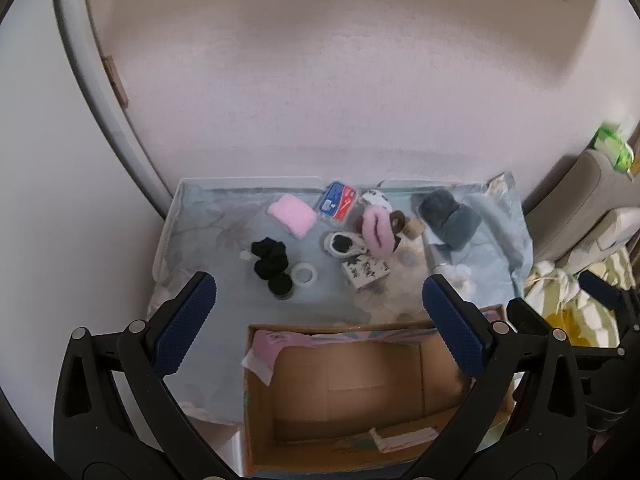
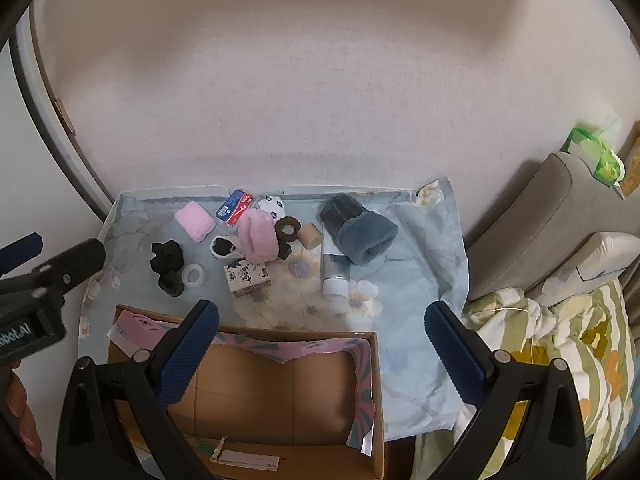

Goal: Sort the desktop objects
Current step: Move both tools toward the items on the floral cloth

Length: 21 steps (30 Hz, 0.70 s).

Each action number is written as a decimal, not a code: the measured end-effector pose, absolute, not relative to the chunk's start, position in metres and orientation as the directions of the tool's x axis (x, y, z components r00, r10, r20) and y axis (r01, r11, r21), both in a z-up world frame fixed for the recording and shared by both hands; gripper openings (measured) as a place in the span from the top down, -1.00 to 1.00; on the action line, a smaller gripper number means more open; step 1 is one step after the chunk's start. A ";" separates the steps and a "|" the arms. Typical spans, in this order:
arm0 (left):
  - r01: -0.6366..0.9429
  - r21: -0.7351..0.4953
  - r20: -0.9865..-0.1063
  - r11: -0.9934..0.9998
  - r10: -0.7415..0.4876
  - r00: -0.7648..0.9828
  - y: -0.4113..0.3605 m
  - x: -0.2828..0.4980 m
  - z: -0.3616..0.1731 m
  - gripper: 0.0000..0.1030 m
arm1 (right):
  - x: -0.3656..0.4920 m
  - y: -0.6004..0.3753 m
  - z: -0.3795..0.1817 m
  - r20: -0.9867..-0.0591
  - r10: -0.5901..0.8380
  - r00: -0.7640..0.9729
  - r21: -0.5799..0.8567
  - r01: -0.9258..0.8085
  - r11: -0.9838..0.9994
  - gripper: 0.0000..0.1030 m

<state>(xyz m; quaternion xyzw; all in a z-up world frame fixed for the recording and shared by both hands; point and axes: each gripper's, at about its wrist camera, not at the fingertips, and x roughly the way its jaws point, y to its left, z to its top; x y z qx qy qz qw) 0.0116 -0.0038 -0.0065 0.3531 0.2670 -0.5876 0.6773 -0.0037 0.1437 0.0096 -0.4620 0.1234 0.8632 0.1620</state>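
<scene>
An open cardboard box (image 1: 352,384) (image 2: 280,392) sits at the near edge of a table covered with a pale blue floral cloth (image 2: 412,240). Beyond it lie a pink towel (image 2: 195,221), a pink fluffy band (image 2: 258,235), a blue and red card pack (image 2: 236,207), black cloth (image 2: 166,258), a tape roll (image 2: 194,275), a patterned box (image 2: 247,278), a grey-blue furry piece (image 2: 358,232) and a grey tube (image 2: 335,272). My left gripper (image 1: 320,324) is open and empty above the box. My right gripper (image 2: 322,344) is open and empty above it too.
The wall stands right behind the table. A bed with a green and yellow quilt (image 2: 560,360) and grey cushions (image 2: 552,216) lies to the right. The left gripper's body (image 2: 44,280) shows at the left edge of the right wrist view.
</scene>
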 end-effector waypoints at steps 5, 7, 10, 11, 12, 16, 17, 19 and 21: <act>0.980 0.188 -0.769 0.066 -0.611 0.189 -0.002 0.010 -0.009 -0.99 | -0.006 0.144 0.006 -0.847 0.168 -0.504 0.055 -0.398 -0.916 -0.99; 0.977 0.202 -0.765 0.075 -0.610 0.205 -0.002 0.010 -0.011 -0.99 | -0.008 0.144 0.005 -0.850 0.173 -0.498 0.049 -0.400 -0.915 -0.99; 0.971 0.226 -0.768 0.085 -0.597 0.231 -0.004 0.011 -0.011 -0.99 | -0.008 0.144 0.004 -0.851 0.178 -0.494 0.038 -0.396 -0.917 -0.99; 0.968 0.233 -0.767 0.090 -0.595 0.240 -0.005 0.010 -0.011 -0.99 | -0.008 0.144 0.004 -0.851 0.177 -0.494 0.039 -0.395 -0.918 -0.99; 0.966 0.236 -0.764 0.101 -0.595 0.249 -0.004 0.010 -0.010 -0.99 | -0.008 0.145 0.004 -0.851 0.174 -0.497 0.043 -0.394 -0.918 -0.99; 0.957 0.259 -0.757 0.128 -0.588 0.284 -0.002 0.011 -0.011 -0.99 | -0.007 0.147 0.004 -0.848 0.156 -0.506 0.066 -0.393 -0.917 -0.99; 0.950 0.279 -0.751 0.137 -0.585 0.305 -0.003 0.009 -0.012 -0.99 | -0.007 0.147 0.003 -0.849 0.152 -0.506 0.070 -0.392 -0.917 -0.99; 0.945 0.297 -0.745 0.137 -0.585 0.319 -0.003 0.006 -0.013 -0.99 | -0.007 0.147 0.001 -0.853 0.139 -0.503 0.084 -0.395 -0.915 -0.99; 0.954 0.269 -0.754 0.132 -0.588 0.294 -0.003 0.004 -0.013 -0.99 | -0.007 0.148 -0.001 -0.856 0.117 -0.504 0.104 -0.388 -0.916 -0.99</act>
